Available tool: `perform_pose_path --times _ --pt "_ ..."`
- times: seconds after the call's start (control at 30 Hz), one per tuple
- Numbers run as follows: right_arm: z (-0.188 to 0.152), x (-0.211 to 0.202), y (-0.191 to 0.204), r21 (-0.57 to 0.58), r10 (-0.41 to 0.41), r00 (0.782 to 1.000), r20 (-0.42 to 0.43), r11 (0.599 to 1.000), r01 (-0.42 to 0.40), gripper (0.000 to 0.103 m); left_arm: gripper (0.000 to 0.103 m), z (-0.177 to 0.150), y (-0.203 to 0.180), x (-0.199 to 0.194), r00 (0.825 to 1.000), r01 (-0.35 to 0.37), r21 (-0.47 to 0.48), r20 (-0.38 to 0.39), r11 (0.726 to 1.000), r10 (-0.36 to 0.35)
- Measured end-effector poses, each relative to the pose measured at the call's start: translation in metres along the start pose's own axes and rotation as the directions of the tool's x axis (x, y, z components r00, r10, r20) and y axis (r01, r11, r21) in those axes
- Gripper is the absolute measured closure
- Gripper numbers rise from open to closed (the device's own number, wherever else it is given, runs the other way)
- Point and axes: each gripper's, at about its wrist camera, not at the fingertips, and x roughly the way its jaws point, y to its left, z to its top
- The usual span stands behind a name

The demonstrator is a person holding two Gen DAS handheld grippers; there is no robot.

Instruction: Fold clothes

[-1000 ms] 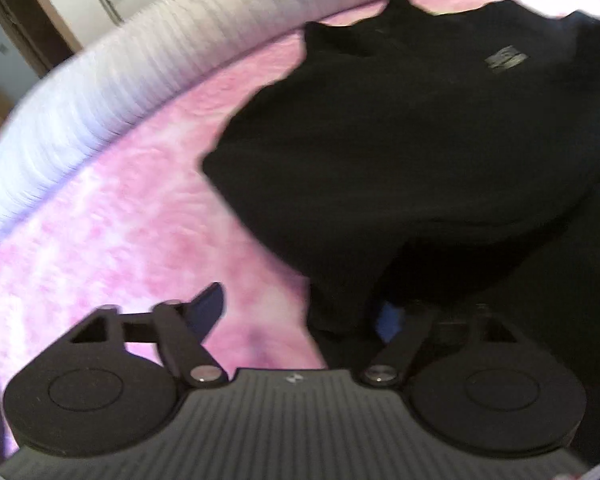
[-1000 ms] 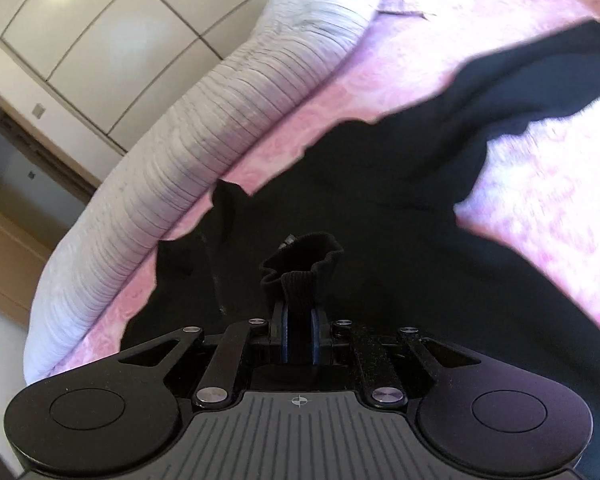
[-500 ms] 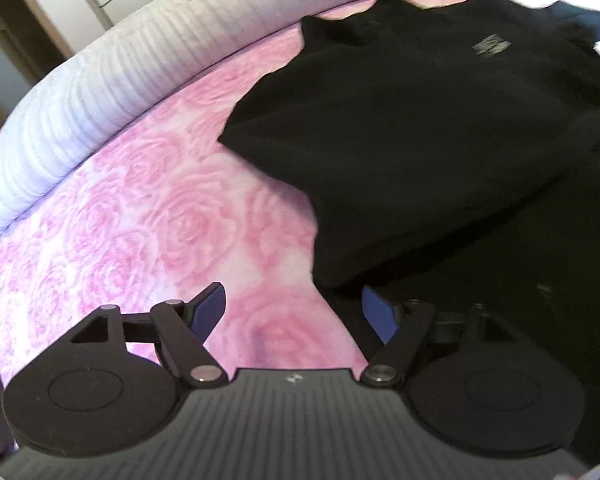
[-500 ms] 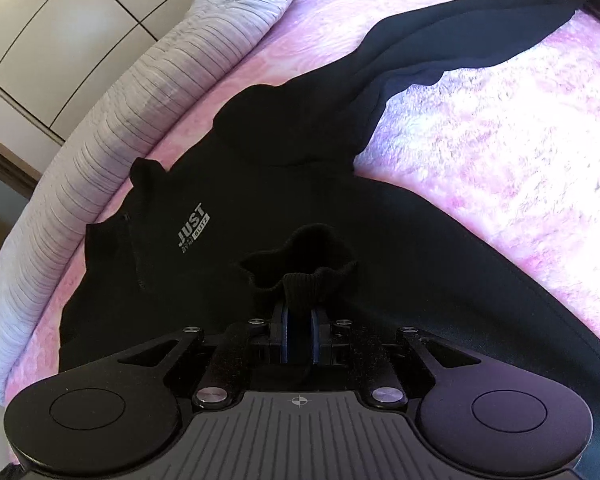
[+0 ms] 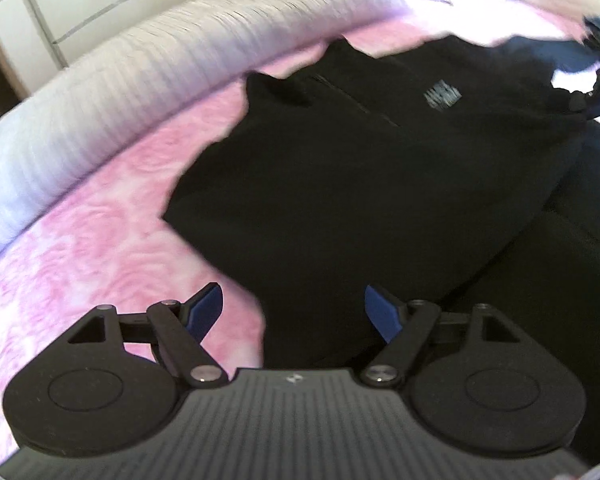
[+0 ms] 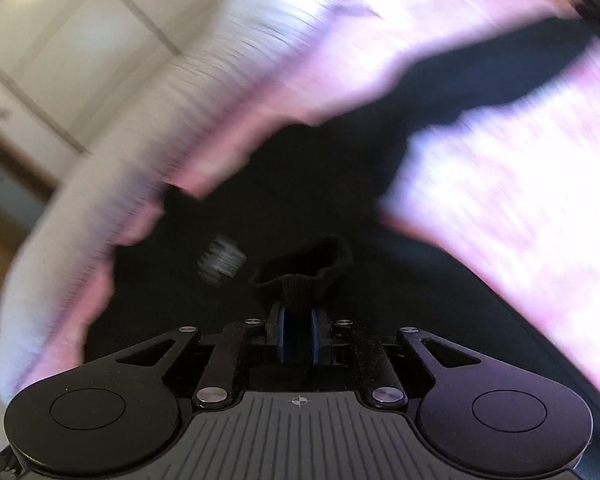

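A black sweatshirt (image 5: 364, 184) with a grey chest logo (image 5: 442, 94) lies spread on the pink rose-patterned bedspread (image 5: 92, 240). My left gripper (image 5: 294, 310) hangs open over the garment's near left edge, nothing between its blue pads (image 5: 208, 306). In the right wrist view my right gripper (image 6: 298, 338) is shut on a bunched black ribbed cuff (image 6: 304, 276) of the sweatshirt (image 6: 284, 208). One sleeve (image 6: 480, 80) stretches away to the upper right. The right gripper also shows at the far right edge of the left wrist view, pinching cloth (image 5: 576, 102). The right wrist view is blurred.
A pale ribbed bolster or duvet roll (image 5: 140, 80) runs along the far side of the bed. Behind it stand white wardrobe doors (image 6: 72, 40). More dark cloth (image 5: 560, 280) lies at the right of the left wrist view.
The right gripper has swung with the cuff still pinched; its view is now blurred and tilted toward the wardrobe. The left gripper has shifted, still open over the sweatshirt's edge.
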Motion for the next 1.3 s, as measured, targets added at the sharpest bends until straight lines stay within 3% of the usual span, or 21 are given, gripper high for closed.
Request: perform_pose_path --times 0.03,0.13,0.33,0.43,0.53,0.6,0.73,0.8,0.87,1.03,1.1,1.2,1.3 --pt "-0.002 0.002 -0.007 0.03 -0.02 1.0 -0.007 0.999 0.02 0.074 0.027 0.0 -0.002 0.005 1.0 0.007 0.012 -0.012 1.0 -0.007" --pt "-0.006 -0.004 -0.009 0.054 -0.03 0.999 0.022 0.998 0.029 0.058 0.027 -0.002 -0.006 0.019 0.999 0.015 0.032 -0.047 0.999 -0.014" --pt "0.001 0.011 0.009 -0.114 -0.05 0.999 0.013 0.992 0.052 0.05 0.022 -0.004 -0.008 0.036 0.996 -0.01 0.02 -0.093 1.0 0.011" --pt "0.01 0.031 0.008 -0.151 -0.028 0.999 -0.028 0.988 0.024 0.052 0.02 -0.004 -0.009 0.042 0.993 -0.028 0.01 -0.112 1.0 0.029" --pt "0.017 0.038 0.011 -0.188 -0.027 0.998 -0.053 0.982 0.017 0.076 0.02 -0.001 -0.015 0.041 0.989 -0.075 0.001 -0.131 0.997 0.075" --pt "0.026 0.031 0.016 -0.21 0.038 0.998 -0.046 0.977 -0.047 0.086 0.02 0.0 -0.021 0.04 0.982 -0.123 -0.003 -0.144 0.992 0.121" --pt "0.049 0.004 0.02 -0.314 0.237 0.971 -0.024 0.921 -0.232 0.086 0.019 0.003 -0.031 0.042 0.963 -0.206 -0.029 -0.181 0.978 0.197" --pt "0.052 0.022 0.0 -0.321 0.198 0.975 -0.105 0.921 -0.222 0.086 0.019 0.009 -0.033 0.042 0.953 -0.231 -0.034 -0.208 0.972 0.219" --pt "0.058 0.043 -0.028 -0.227 0.109 0.976 -0.186 0.962 -0.15 0.084 0.022 0.017 -0.036 0.04 0.945 -0.248 -0.036 -0.228 0.968 0.233" --pt "0.075 0.02 -0.044 -0.175 0.088 0.991 -0.097 0.979 -0.104 0.079 0.022 0.043 -0.05 0.02 0.956 -0.242 -0.055 -0.186 0.969 0.228" --pt "0.071 0.015 -0.027 -0.232 0.154 0.984 -0.092 0.958 -0.171 0.079 0.022 0.053 -0.06 0.017 0.967 -0.213 -0.056 -0.156 0.976 0.202" --pt "0.056 0.031 0.005 -0.354 0.24 0.959 -0.148 0.893 -0.278 0.078 0.022 0.062 -0.076 0.031 0.978 -0.144 -0.005 -0.151 0.99 0.142" --pt "0.037 0.069 0.018 -0.451 0.191 0.954 -0.231 0.847 -0.28 0.074 0.022 0.059 -0.09 0.056 0.974 -0.091 0.076 -0.201 0.993 0.105"
